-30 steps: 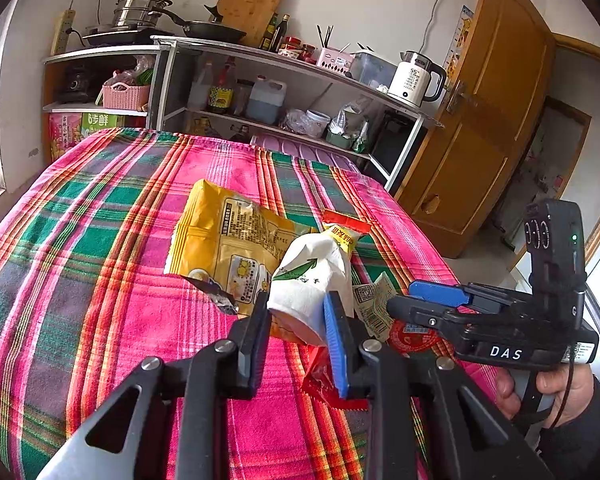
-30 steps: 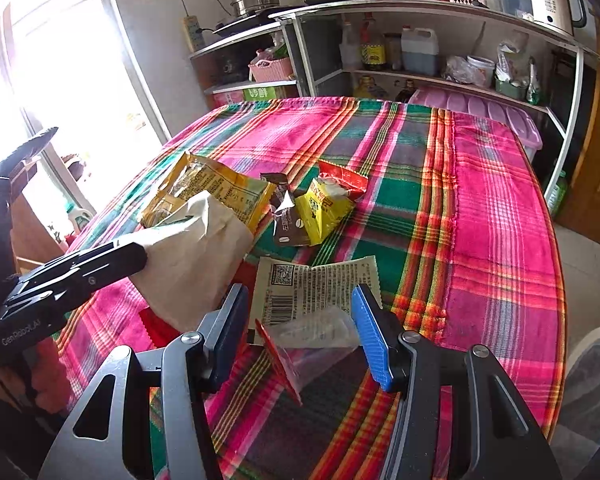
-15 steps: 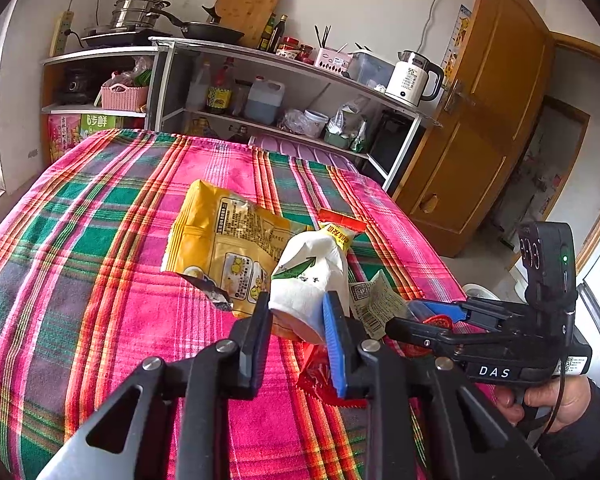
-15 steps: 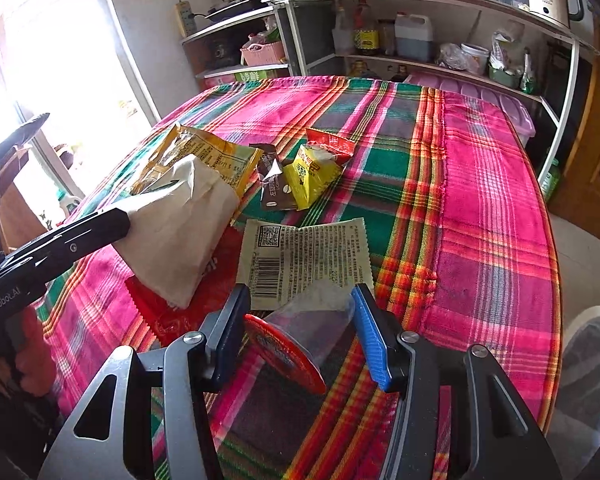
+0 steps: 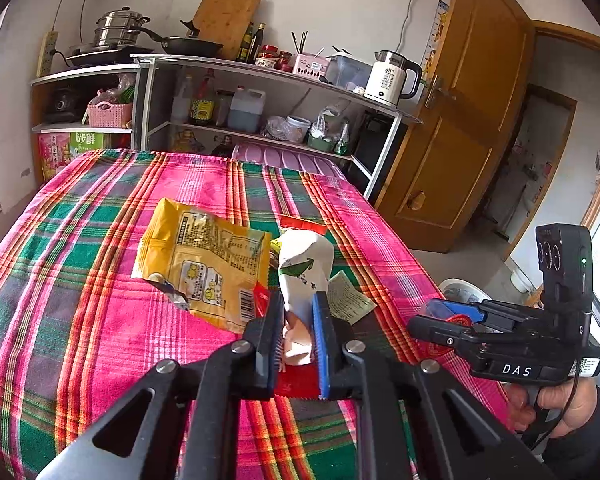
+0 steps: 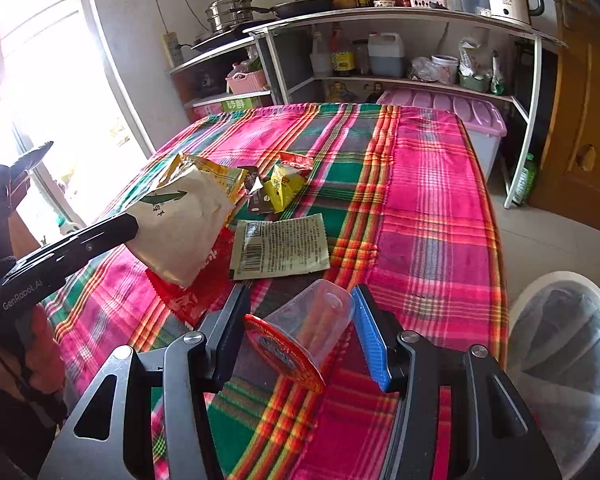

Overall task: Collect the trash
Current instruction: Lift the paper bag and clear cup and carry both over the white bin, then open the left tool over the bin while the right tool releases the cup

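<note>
left gripper (image 5: pixel 297 322) closing, pinching white paper bag (image 5: pixel 304 270), right gripper (image 6: pixel 300 320) clamping clear cup (image 6: pixel 314 320) at tablecloth (image 6: pixel 432 216) edge, lined bin (image 6: pixel 564 364) just beyond, clearest in right view

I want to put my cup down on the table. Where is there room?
The checked pink and green tablecloth is bare along its far end by the metal shelves and down the side nearest the white bin. The middle is crowded: yellow snack bag, printed sachet, small wrappers.

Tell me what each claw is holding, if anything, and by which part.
The left claw is closing on the white paper bag, pinching its crumpled near end. The right claw holds the clear plastic cup across its side walls, red lid toward the camera.
</note>
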`<state>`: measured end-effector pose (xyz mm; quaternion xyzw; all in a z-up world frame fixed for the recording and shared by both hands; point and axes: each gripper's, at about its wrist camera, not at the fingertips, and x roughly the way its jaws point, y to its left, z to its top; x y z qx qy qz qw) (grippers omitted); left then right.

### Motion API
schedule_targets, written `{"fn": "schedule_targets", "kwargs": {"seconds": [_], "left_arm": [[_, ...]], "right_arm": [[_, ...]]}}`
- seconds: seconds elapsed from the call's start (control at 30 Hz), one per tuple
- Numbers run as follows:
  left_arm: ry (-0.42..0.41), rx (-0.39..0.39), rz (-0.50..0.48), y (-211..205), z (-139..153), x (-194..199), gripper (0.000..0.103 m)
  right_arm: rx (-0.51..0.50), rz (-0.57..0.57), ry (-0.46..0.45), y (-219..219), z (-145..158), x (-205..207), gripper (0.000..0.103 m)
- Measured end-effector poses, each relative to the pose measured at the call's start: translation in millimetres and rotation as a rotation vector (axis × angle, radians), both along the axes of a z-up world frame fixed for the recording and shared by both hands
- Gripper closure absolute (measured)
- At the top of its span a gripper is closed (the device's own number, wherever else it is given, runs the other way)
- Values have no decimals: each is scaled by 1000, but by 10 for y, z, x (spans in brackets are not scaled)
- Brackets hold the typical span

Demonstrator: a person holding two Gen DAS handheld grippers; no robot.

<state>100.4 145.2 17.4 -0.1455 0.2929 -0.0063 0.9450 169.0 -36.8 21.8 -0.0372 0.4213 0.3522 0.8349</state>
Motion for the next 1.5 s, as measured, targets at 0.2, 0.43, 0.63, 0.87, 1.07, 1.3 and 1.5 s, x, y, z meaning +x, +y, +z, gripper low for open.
{"fn": "schedule_targets", "kwargs": {"seconds": [0.2, 0.43, 0.63, 0.87, 1.07, 1.3, 1.5], "left_arm": [[-2, 21, -27, -207, 64, 14, 93], [-15, 38, -71, -483, 183, 46, 93], [-15, 45, -142, -822, 239, 164, 93], [-12, 41, -254, -1318, 267, 370, 93], [-7, 33, -351, -1803, 258, 573, 93], [14, 22, -431, -2201, 191, 762, 93], [28, 21, -471, -2428, 121, 886, 93]], "right_arm": [[18, -35, -5, -227, 35, -75, 50], [45, -78, -17, -494, 95, -139, 50], [60, -135, -23, -810, 112, -127, 50], [63, -231, -25, -1291, 108, -116, 50], [59, -324, -16, -1722, 49, -67, 50], [47, -414, 6, -2117, -68, -32, 50], [46, -455, 26, -2292, -150, -6, 50]]}}
